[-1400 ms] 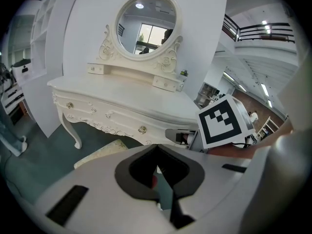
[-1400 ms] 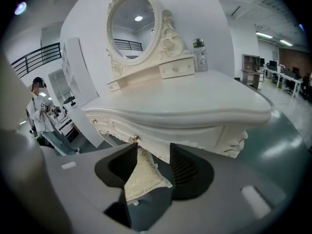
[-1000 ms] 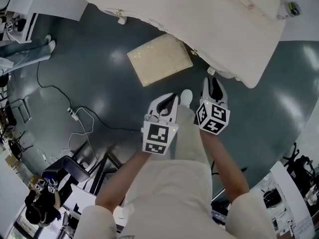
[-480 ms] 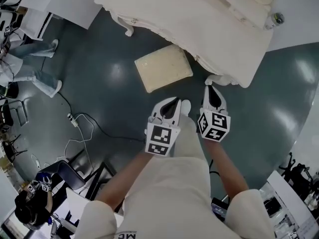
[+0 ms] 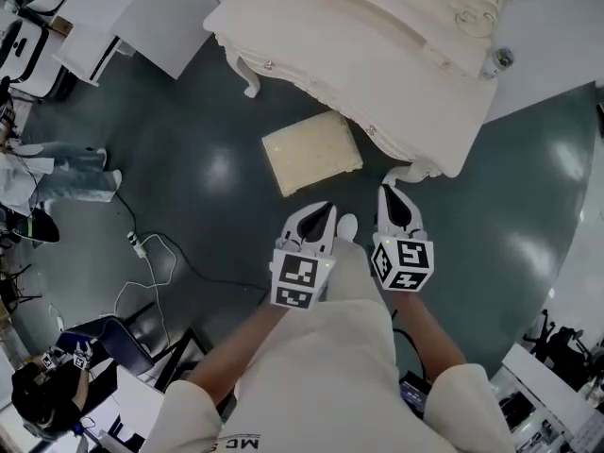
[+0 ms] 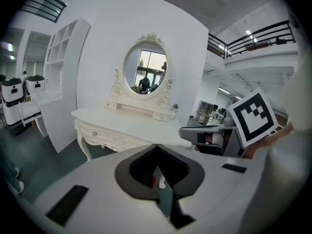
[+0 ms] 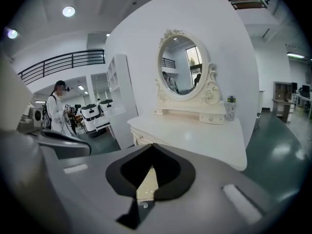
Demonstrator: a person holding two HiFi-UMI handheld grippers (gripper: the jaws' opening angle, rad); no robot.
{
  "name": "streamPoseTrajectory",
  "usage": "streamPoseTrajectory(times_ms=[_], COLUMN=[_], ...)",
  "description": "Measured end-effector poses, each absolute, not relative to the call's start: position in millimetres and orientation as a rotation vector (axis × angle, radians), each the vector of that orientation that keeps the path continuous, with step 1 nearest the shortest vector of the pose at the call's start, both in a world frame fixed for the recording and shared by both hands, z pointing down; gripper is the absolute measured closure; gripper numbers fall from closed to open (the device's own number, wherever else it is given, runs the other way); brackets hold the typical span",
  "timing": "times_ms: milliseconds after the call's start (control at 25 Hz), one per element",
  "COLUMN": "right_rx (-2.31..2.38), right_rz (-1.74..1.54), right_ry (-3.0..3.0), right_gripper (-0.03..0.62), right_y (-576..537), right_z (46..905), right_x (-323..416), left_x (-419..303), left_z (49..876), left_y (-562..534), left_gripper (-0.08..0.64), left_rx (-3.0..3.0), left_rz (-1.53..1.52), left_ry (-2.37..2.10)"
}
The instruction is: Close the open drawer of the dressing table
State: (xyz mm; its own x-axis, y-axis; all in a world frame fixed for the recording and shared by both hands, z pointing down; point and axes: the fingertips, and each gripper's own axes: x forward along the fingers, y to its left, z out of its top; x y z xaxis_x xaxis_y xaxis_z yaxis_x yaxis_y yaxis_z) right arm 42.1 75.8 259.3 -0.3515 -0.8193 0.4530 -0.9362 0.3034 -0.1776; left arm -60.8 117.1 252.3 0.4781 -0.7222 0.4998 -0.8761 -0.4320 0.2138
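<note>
Jaws on the left gripper (image 5: 324, 208) and the right gripper (image 5: 393, 191) are both closed, with nothing held, and sit side by side above the dark floor (image 5: 189, 187). The dressing table (image 5: 377, 55) stands ahead of them. Its scalloped front edge lies just beyond the right jaws, with one curved leg (image 5: 412, 170) nearest. The drawer fronts (image 6: 100, 134) look flush with the frame. A cream cushioned stool (image 5: 311, 151) sits ahead of the left jaws, its far corner at that edge. Bare floor opens outward of both grippers, and a white cable (image 5: 151, 253) lies well off to the left.
</note>
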Motion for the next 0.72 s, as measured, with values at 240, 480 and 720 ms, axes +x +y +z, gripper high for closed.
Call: streamPoseTrajectory(times_ms=[240, 480, 720], right_rx=[1.637, 1.727, 1.685], right_rz=[0.513, 0.533, 0.509], right_ry=[-2.363, -2.378, -2.429], right_gripper=[0.591, 0.589, 0.591], right_y=[94.2, 116.6, 140.6], right_z=[215.2, 191.6, 181.6], right_x=[29.6, 25.7, 7.7], left_x=[-71.2, -71.5, -74.5], left_z=[223.7, 197.6, 179.1], left_y=[132.1, 148.7, 160.1], left_gripper=[0.551, 0.551, 0.551], left_rx=[2.32, 2.37, 2.406], left_rz=[0.434, 0.385, 0.346], left_ry=[-1.36, -1.38, -1.399])
